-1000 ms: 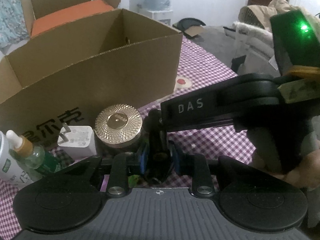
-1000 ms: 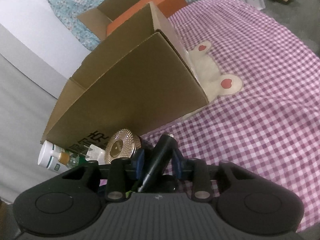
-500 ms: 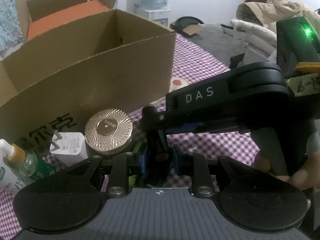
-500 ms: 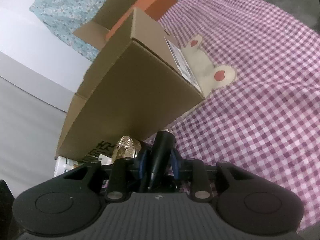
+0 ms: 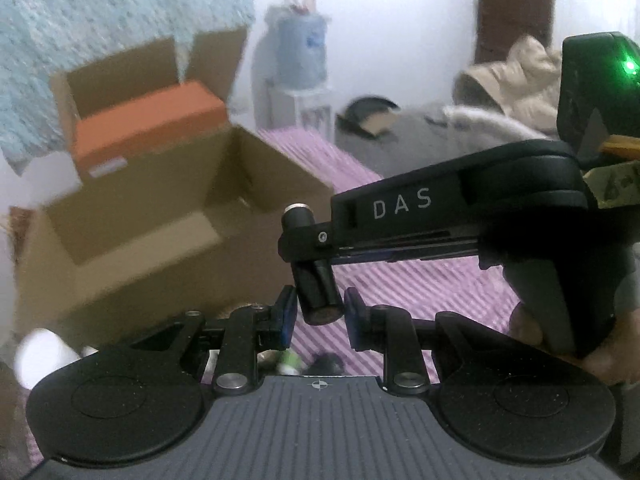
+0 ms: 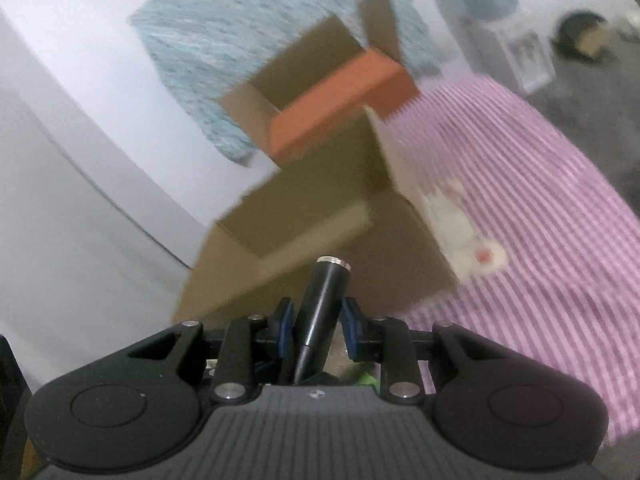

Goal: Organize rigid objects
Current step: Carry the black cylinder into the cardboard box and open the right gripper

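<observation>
A black cylinder with a silver end sits between the fingers of my right gripper, which is shut on it. In the left wrist view the same cylinder hangs from the right gripper, its lower end between the blue pads of my left gripper. The left pads stand a little apart from it, open. An open brown cardboard box lies ahead and below; it also shows in the right wrist view.
A second open box holding an orange box stands behind. A pink checked cloth with a white bear patch covers the surface. Small items lie blurred under the left gripper. Both views are motion-blurred.
Both grippers have risen with the black cylinder, from beside the gold-lidded jar at the box's foot to above the box rim. The left gripper's pads have opened off the cylinder.
</observation>
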### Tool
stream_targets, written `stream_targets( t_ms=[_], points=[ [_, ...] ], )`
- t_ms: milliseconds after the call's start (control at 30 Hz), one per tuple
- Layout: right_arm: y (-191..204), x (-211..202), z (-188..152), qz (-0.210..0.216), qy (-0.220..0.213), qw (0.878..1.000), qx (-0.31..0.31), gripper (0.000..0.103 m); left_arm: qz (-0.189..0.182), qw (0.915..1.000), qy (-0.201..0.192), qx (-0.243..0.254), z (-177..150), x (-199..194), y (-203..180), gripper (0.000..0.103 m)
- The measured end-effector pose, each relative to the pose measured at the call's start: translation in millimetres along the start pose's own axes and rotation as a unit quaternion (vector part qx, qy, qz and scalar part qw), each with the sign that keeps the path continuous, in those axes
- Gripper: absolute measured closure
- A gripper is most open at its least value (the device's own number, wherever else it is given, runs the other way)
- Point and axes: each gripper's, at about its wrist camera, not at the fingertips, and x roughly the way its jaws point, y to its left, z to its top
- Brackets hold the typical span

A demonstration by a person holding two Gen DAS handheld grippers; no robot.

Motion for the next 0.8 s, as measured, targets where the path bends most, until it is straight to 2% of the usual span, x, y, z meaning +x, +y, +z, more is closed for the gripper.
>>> stream_targets(
  t_ms=[100,200,333,467,600,800],
  points=[
    [24.2,6.8,17.3,0.028,0.003,0.999,-0.028,0.075,0.027,0.9994,-0.016,-0.018,15.2,-9.7,15.0,0.079],
    [43.5,33.8,30.7,0.067,0.019,0.996,-0.051,0.075,0.059,0.9974,-0.021,-0.034,27.9,-14.4,35.2,0.079],
    [61.8,85.6,55.0,0.100,0.074,0.991,-0.059,0.075,0.091,0.9936,0.010,-0.066,41.5,3.8,68.3,0.079],
    [67.7,143.6,70.5,0.094,0.144,0.984,-0.043,0.076,0.105,0.9876,0.058,-0.101,49.1,37.8,102.1,0.079],
    [64.0,199.7,83.1,0.079,0.205,0.975,-0.016,0.077,0.120,0.9781,0.101,-0.137,52.5,68.4,136.6,0.078],
    [68.2,260.5,82.5,0.047,0.251,0.967,-0.002,0.078,0.157,0.9667,0.125,-0.158,55.5,87.2,162.9,0.074]
  ],
)
